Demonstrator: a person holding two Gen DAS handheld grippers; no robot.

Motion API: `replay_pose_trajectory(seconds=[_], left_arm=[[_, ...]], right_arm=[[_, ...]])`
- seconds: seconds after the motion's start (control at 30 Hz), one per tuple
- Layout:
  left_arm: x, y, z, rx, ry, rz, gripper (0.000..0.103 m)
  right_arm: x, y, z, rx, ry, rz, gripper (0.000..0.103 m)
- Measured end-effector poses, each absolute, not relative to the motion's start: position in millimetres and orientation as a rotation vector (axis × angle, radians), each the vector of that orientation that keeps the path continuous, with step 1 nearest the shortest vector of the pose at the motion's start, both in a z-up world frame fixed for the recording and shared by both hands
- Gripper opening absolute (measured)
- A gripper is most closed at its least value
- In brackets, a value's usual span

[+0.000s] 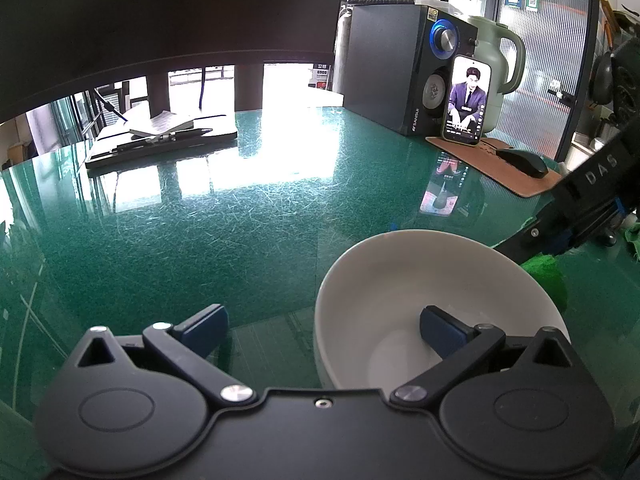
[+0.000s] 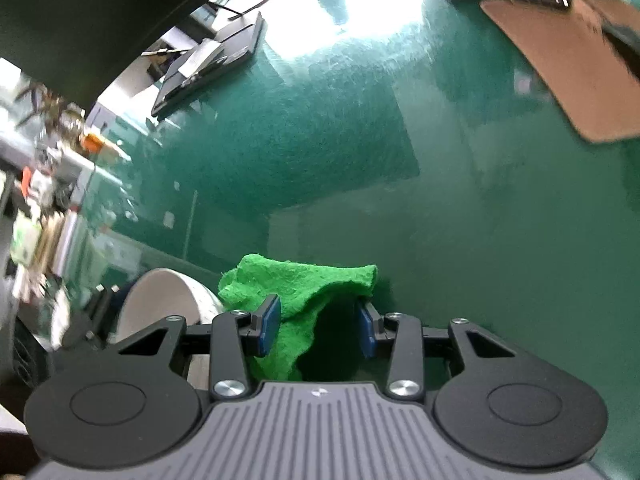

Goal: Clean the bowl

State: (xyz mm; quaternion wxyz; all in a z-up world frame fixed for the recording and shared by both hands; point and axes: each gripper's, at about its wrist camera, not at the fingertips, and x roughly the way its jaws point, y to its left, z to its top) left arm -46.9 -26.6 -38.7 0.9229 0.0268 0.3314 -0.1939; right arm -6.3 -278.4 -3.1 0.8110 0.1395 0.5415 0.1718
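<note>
Scratched green glass table (image 1: 240, 220); left gripper (image 1: 324, 326) open astride bowl (image 1: 400, 280) rim; right gripper (image 2: 318, 328) open around cloth (image 2: 296, 292)

A glossy green tabletop (image 1: 248, 216), finely scratched and reflecting bright window light, fills the scene. At far right stands a dark grey speaker (image 1: 396, 68) with a blue-lit dial on its front. A phone (image 1: 466, 100), screen lit and upright, leans against the speaker's front face. Just behind it is a pale green kettle (image 1: 502, 60) with a curved handle. The phone's lower edge rests on a brown mat (image 1: 516, 176), which also carries a black computer mouse (image 1: 522, 162) to its right. At far left lies a flat black tray (image 1: 160, 146) bearing pens and a paper pad. A dark curved monitor back (image 1: 160, 16) overhangs the far left.
</note>
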Motion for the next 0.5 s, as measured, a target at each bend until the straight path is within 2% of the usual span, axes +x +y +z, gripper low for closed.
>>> replay_pose_trajectory(seconds=[0.03,0.1,0.27,0.33,0.5], left_arm=[[-46.8,-26.6,-38.8,0.055,0.68,-0.398,0.103],[-46.0,-26.5,-38.9,0.055,0.68,-0.398,0.103],[-46.6,-26.6,-38.3,0.055,0.68,-0.398,0.103],[-46.5,-26.6,-38.4,0.055,0.68,-0.398,0.103],[-46.6,-26.6,-38.5,0.055,0.68,-0.398,0.103]], right_arm=[[-5.8,-275.7,-2.4,0.258,1.153,0.391,0.041],[-3.3,-270.1,0.1,0.16,1.152,0.429,0.054],[-1.4,-279.2,16.7,-0.005,1.114,0.514,0.076],[-3.0,-283.4,26.4,-0.151,1.056,0.544,0.076],[-19.6,-272.5,45.6,-0.301,0.936,0.765,0.074]])
